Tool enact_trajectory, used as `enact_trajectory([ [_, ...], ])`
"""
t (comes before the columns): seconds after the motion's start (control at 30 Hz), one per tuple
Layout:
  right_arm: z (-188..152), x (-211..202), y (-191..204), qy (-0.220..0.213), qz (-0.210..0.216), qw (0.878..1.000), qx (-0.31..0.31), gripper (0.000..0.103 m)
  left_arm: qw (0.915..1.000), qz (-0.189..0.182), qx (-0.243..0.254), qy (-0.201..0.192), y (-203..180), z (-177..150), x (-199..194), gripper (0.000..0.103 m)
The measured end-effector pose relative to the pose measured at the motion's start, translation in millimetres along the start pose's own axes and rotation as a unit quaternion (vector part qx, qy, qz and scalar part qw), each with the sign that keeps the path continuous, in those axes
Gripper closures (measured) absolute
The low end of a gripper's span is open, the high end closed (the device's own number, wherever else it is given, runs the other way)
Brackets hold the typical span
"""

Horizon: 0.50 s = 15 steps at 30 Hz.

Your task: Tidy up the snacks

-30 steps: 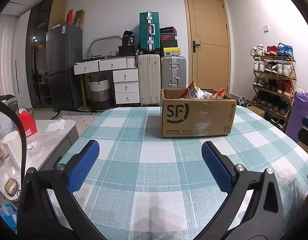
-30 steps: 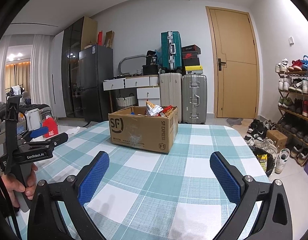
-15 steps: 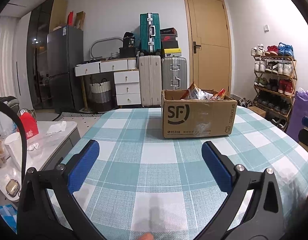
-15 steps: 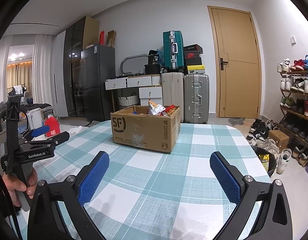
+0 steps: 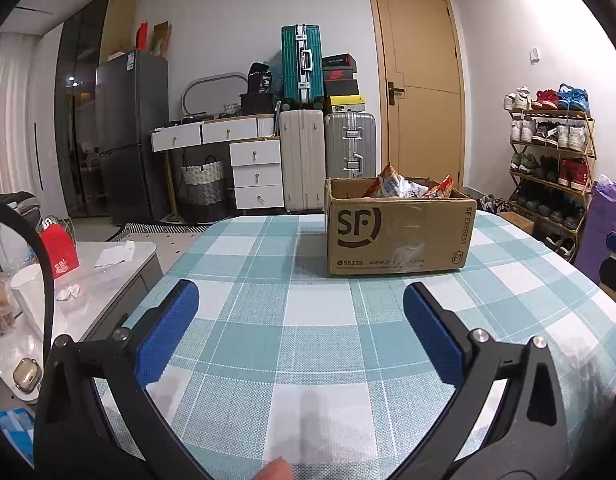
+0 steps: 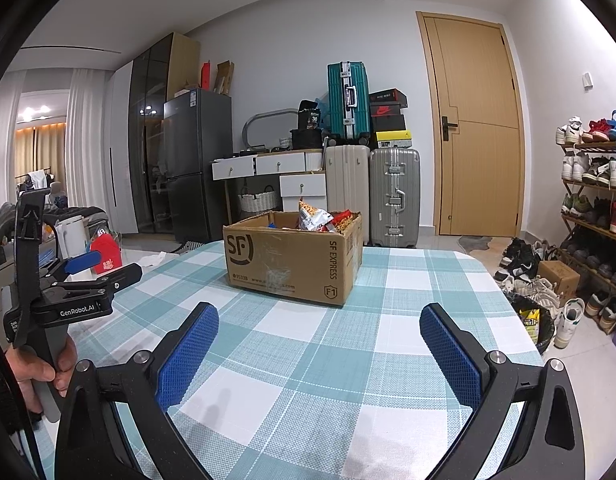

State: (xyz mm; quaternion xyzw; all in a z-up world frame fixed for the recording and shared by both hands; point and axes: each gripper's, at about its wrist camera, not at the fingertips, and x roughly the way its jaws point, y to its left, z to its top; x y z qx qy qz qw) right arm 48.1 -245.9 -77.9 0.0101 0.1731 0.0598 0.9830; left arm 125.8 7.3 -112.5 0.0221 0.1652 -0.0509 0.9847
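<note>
Two grippers, left gripper and right gripper, both w/ jaws spread wide, nothing held. Cardboard box sits at 12–1 o'clock on the checked table, snack bags poking above the rim. Bags prob. light, crinkly, slippery, crushable: pinch the top seam. Box walls limit entry; come from above. Plenty of bare cloth in front; table edge at 3 o'clock.

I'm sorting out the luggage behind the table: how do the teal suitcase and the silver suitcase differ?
The teal suitcase is perched high, on top of the cream suitcase, while the silver suitcase stands lower, beside the cream one. The teal one looks narrower; the silver one looks broader. The silver one has shoeboxes stacked on it; nothing sits on the teal one. Both are upright hard-shell cases with metal-trimmed frames and latches.
</note>
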Motion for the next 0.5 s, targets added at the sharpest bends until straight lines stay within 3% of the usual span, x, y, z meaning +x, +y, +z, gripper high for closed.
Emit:
enact_trajectory([
  [0.5,-0.2,0.5,-0.4,0.000,0.000,1.000,0.000,0.000,1.0000,0.003,-0.003,0.005,3.5,-5.2,2.6,0.001],
])
